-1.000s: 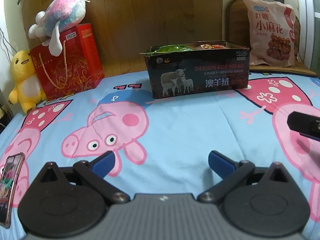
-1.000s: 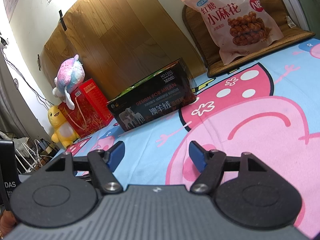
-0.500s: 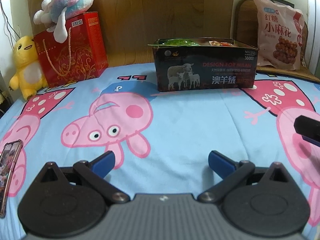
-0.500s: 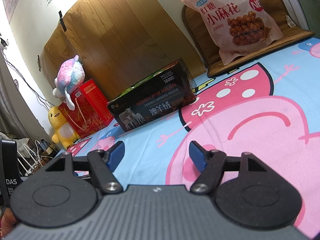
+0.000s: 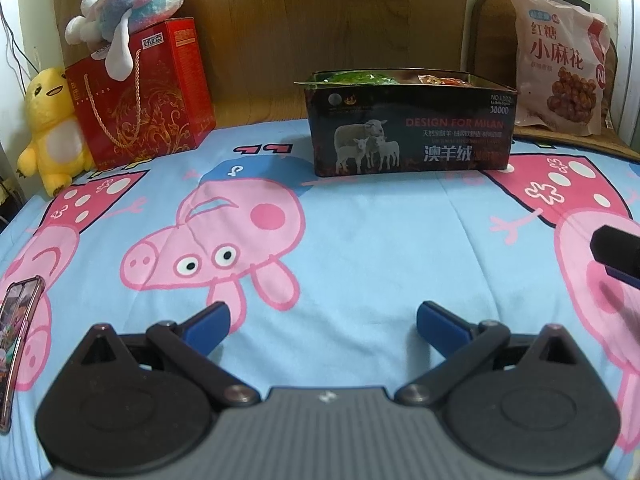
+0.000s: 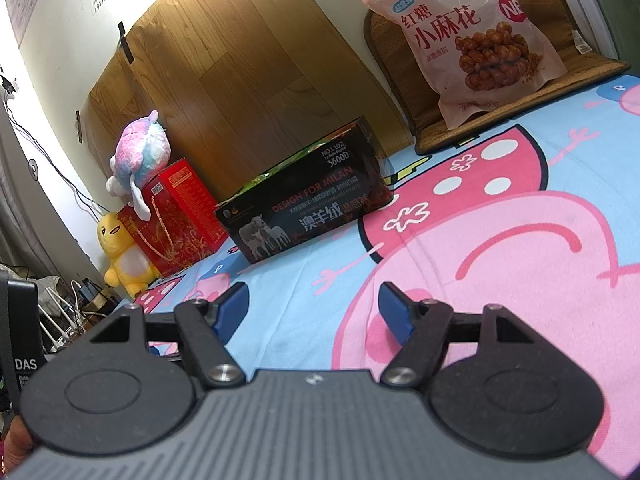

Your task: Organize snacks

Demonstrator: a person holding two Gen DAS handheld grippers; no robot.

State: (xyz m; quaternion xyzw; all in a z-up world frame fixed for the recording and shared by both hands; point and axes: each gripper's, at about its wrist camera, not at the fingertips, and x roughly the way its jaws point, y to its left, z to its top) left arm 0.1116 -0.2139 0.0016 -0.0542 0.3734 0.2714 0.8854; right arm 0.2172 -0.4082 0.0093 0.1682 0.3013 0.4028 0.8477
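A dark open box [image 5: 412, 128] printed with sheep stands on the bed sheet, with green and orange snack packets [image 5: 360, 78] showing above its rim. It also shows in the right wrist view [image 6: 304, 216]. A large pink snack bag [image 5: 560, 60] leans against the back right; the right wrist view shows it too [image 6: 472, 36]. My left gripper [image 5: 320, 320] is open and empty, low over the sheet, well short of the box. My right gripper [image 6: 312, 308] is open and empty, to the right of the left one.
A red gift box [image 5: 140, 92] with a plush toy [image 5: 132, 0] on top stands at the back left beside a yellow plush [image 5: 52, 128]. A phone [image 5: 16, 344] lies at the left edge. A wooden board [image 5: 320, 20] backs the bed.
The left gripper's view has shifted: the box and gift box now sit further right and lower in frame. The right gripper has not moved. Both stay open.
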